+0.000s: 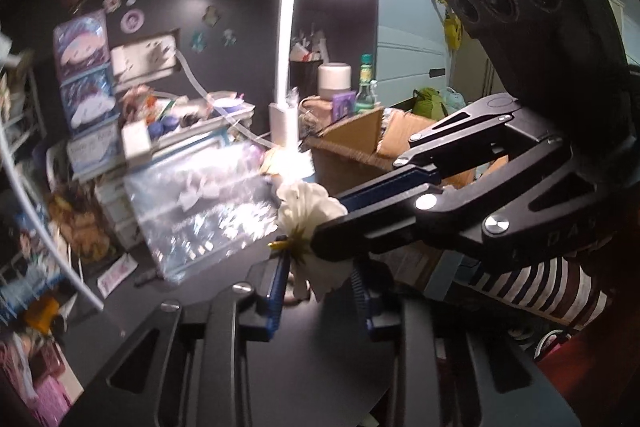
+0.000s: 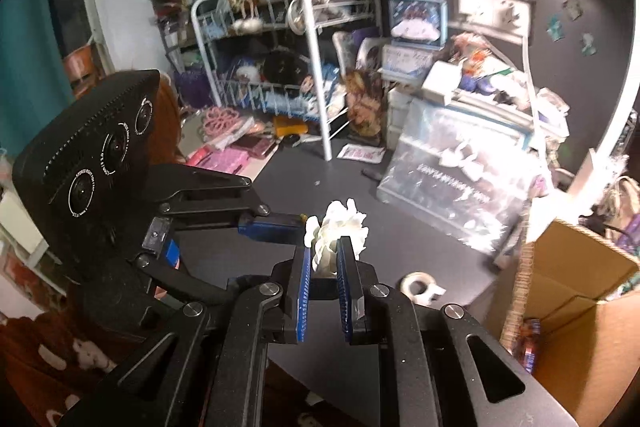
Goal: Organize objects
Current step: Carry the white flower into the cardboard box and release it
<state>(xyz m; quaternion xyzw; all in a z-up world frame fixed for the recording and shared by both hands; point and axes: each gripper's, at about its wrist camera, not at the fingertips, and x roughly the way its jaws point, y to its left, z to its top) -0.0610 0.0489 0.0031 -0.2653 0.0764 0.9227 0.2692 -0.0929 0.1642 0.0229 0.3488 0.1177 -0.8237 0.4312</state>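
From the left wrist, the left gripper point(image 1: 320, 281) stands parted around a white flower point(image 1: 310, 223), while the right gripper point(image 1: 332, 231) reaches in from the right and covers part of the bloom. Whether the left pads touch it, I cannot tell.

From the right wrist, the right gripper point(image 2: 324, 251) pinches the flower point(image 2: 338, 227) above the dark table point(image 2: 400, 219); its lower part is hidden. The left gripper's point(image 2: 302, 227) tips meet its edge.
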